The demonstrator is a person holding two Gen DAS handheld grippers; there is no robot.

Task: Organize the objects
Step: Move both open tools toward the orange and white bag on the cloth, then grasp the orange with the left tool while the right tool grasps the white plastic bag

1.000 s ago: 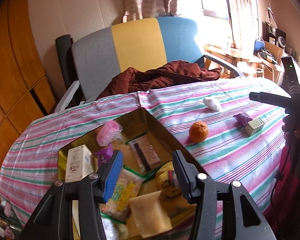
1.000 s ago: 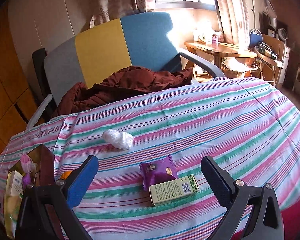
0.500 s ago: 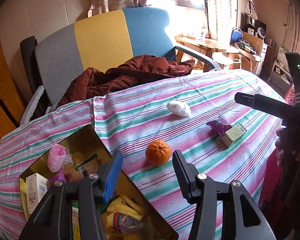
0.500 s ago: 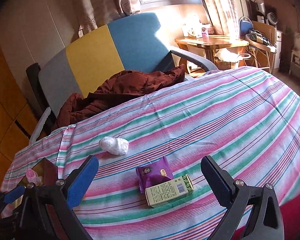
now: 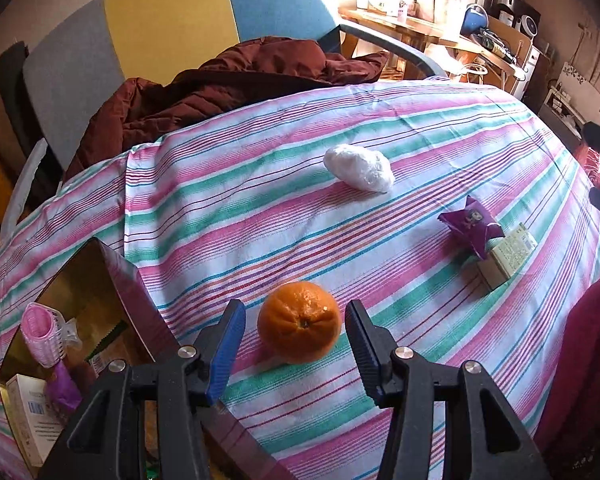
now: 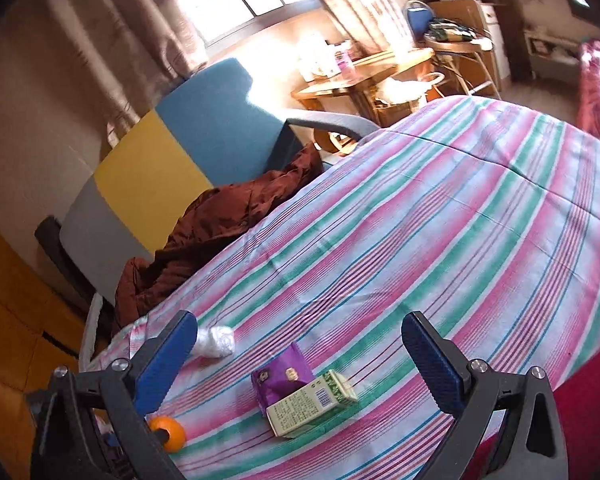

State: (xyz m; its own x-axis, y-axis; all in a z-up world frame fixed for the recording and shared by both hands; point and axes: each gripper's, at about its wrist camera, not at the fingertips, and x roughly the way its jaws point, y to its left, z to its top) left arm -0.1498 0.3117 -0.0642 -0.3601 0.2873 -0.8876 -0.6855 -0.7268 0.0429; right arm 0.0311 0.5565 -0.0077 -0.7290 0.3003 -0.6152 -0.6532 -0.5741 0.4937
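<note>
**Orange next in line as table tidy-up neared its end**

Orange (image 5: 299, 322) sat on the striped tablecloth (image 5: 260, 208) between the spread jaws of the left gripper (image 5: 295, 338), which had not yet touched it. Just to its left stood the open box (image 5: 132, 280), already holding a pink hair roller (image 5: 44, 330), a white carton (image 5: 24, 408) and other small packets, so much of the sorting appeared done. Four things remained out on the cloth: the orange, a white wad (image 5: 359, 168), a purple packet (image 5: 471, 224) and a green carton (image 5: 510, 254) touching it. The right gripper (image 6: 300, 356) hung above that pair, jaws wide and holding nothing. Only the left view showed the box's contents; only the right view showed the carton's printed barcode face and the window beyond the chair (image 6: 204, 136).
</note>
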